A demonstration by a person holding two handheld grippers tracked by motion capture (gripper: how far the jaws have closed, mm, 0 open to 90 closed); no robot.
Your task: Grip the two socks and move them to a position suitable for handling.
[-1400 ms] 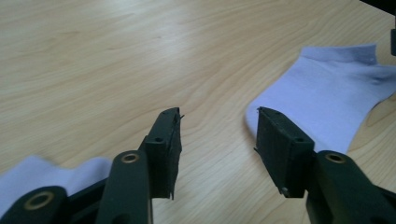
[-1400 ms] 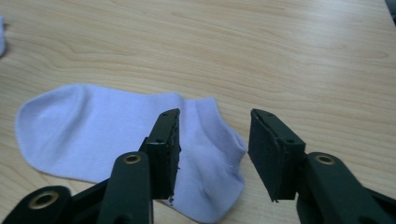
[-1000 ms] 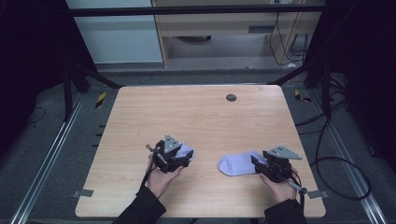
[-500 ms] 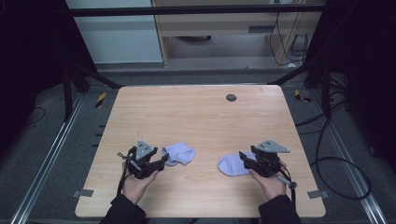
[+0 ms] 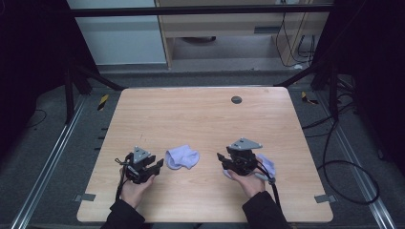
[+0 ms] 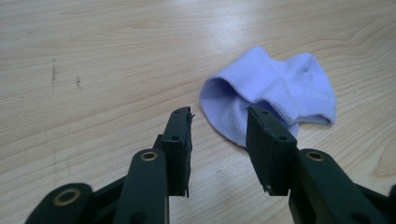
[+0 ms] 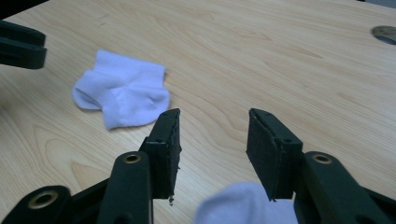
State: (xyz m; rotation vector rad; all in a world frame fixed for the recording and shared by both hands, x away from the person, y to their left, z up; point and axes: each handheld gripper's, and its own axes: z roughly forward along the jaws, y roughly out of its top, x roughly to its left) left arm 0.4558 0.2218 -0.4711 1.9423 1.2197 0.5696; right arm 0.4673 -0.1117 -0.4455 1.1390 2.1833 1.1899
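both hands have shifted leftward since a second ago: the left gripper (image 5: 157, 165) has backed off its sock and the right gripper (image 5: 221, 160) has slid across its own, and both sets of jaws have just been closing with nothing between them. at the near edge of the desk (image 5: 200, 119) two dark sleeves come in. the left gripper's jaws stand apart and empty, tips just short of the left sock (image 6: 275, 95), a crumpled pale lilac one lying flat near the middle front. the right gripper is also apart and empty, held over the right sock (image 5: 266, 164), which peeks out behind the hand. beyond, bare light wood runs to a round grey cap (image 5: 236, 99) near the far edge. past that lie grey carpet, black frame legs, cables and a pale cabinet.
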